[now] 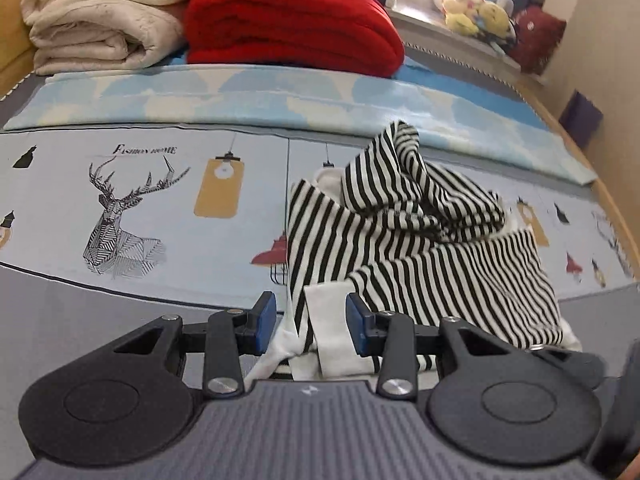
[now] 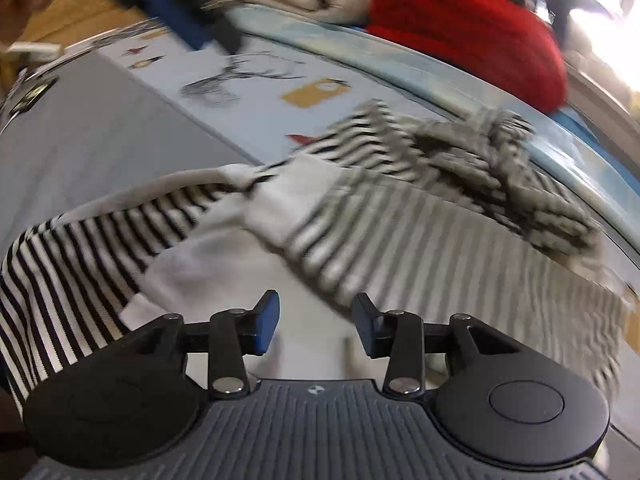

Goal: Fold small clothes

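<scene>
Here, a bed (image 1: 140, 208) carries a pale blue sheet printed with a stag and hanging lamps, and a light blue blanket (image 1: 280, 100) lies across its far part. Beyond that sit a folded cream blanket (image 1: 100, 20) at the far left and a folded red blanket (image 1: 288, 24) beside it; soft toys (image 1: 476, 12) line a bright window ledge at the far right. The black-and-white striped garment (image 1: 420, 240) lies rumpled right of centre. The left tool (image 1: 312, 322) stands partly open around its near white band, pads not pressing. The right tool (image 2: 316, 322), jaws parted and gripping nothing, hovers over the garment's white part; that view is blurred.
</scene>
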A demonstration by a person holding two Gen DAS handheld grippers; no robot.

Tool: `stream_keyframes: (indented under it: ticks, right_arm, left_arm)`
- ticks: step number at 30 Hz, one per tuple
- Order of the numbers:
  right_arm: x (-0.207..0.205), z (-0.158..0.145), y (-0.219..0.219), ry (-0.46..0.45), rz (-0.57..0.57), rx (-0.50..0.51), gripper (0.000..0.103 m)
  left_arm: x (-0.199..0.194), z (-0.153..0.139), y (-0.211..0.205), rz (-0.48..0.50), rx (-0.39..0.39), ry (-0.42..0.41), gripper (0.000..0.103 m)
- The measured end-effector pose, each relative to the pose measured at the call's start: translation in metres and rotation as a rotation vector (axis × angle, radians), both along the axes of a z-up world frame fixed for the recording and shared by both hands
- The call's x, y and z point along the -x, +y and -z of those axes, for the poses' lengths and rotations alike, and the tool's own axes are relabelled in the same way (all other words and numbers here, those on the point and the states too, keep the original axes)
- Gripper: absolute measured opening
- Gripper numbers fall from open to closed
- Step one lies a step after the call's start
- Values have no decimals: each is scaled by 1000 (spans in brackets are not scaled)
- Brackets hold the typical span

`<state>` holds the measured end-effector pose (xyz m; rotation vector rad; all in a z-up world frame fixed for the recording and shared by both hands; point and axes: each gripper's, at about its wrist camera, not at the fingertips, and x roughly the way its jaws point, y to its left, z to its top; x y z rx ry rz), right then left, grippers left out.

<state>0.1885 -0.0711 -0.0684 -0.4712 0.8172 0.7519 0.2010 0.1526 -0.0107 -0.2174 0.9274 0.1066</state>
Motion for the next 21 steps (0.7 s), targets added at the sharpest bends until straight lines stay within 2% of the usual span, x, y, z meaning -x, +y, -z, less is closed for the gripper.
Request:
stream_keyframes:
  ticks: [3, 6, 9, 12, 13, 14, 16, 17, 19, 21]
  right_arm:
    - [-14, -22, -33, 5, 134, -20, 47]
    - [-38, -29, -74, -25, 314, -33, 50]
    - [-64, -23, -121, -58, 486, -32, 50]
    - [-94, -16, -173, -6, 707, -112, 50]
    - [-102, -12, -182, 0, 744, -137, 50]
    - [-108, -9, -192, 1, 766, -156, 50]
    - [-119, -2, -200, 16, 756, -149, 50]
    - [-126, 4, -202, 28, 748, -137, 50]
    - [-142, 14, -210, 78, 751, -144, 51]
    - [-160, 28, -215, 133, 788, -159, 51]
  left_arm:
    - [-2, -8, 4, -22, 27, -13, 43]
    - [-16, -14, 1, 3, 47, -1, 43]
    - [-42, -10, -3, 44, 44, 20, 43]
    - [-51, 10, 0, 42, 54, 11, 43]
    - [-52, 20, 4, 37, 86, 36, 43]
    - [-56, 33, 10, 12, 134, 99, 43]
    - [-65, 51, 21, -20, 202, 154, 43]
    - [-71, 57, 24, -20, 193, 168, 43]
    - [-80, 66, 28, -29, 125, 182, 43]
    - [-86, 71, 29, -36, 91, 191, 43]
